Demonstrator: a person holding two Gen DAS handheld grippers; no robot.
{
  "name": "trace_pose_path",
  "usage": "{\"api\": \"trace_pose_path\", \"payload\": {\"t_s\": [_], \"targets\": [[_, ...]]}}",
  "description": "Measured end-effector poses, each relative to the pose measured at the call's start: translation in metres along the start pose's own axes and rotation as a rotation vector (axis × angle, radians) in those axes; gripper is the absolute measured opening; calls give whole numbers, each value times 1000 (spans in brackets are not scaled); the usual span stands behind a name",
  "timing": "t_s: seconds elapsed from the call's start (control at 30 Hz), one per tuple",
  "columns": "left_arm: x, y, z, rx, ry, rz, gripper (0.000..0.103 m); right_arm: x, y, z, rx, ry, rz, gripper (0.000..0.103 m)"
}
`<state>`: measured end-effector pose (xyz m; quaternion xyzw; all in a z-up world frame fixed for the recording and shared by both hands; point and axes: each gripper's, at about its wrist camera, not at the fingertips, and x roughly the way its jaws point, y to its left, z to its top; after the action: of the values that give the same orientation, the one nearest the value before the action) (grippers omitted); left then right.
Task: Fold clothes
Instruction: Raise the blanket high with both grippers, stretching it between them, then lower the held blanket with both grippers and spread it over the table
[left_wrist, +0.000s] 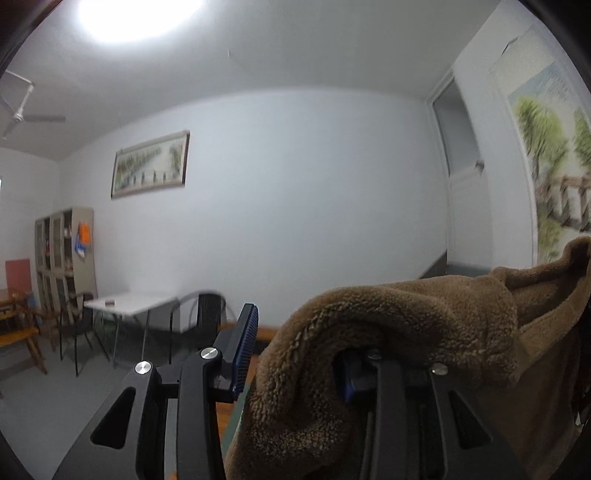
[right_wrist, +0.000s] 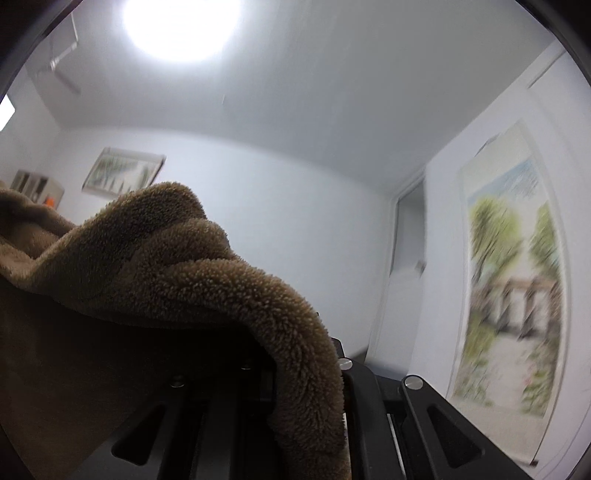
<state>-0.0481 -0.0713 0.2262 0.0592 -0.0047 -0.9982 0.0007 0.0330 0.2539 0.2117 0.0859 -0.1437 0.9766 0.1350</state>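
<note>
A brown fleece garment (left_wrist: 406, 332) hangs in the air between both grippers. In the left wrist view it drapes over the right finger of my left gripper (left_wrist: 295, 354) and falls between the fingers; the left finger's blue pad (left_wrist: 245, 350) stands bare and apart from the cloth. In the right wrist view the same garment (right_wrist: 184, 273) lies thick over my right gripper (right_wrist: 306, 373) and hides both fingertips. Both cameras tilt up toward the walls and ceiling.
A white folding table (left_wrist: 129, 304) with dark chairs (left_wrist: 207, 314) stands across the room. A grey cabinet (left_wrist: 62, 254) is at the far left wall. A wooden bench (left_wrist: 18, 325) is at the left edge. A door (left_wrist: 465, 206) and a scroll painting (right_wrist: 513, 273) are to the right.
</note>
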Motion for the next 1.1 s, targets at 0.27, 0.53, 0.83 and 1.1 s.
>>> {"api": "trace_pose_path", "payload": {"t_s": [0.27,0.53,0.83,1.1], "targets": [[175,-23,-94,38,360,6,41,116,43,-98,-35,316,108,9],[289,-51,-190,110,687,15,48,200,87,-209,29,718,253,9],[332,-39,-241,61,898,30,70,225,104,-300,26,987,311,13],[354,3,-235,-266,953,-26,74,236,73,-277,248,932,275,86]]}}
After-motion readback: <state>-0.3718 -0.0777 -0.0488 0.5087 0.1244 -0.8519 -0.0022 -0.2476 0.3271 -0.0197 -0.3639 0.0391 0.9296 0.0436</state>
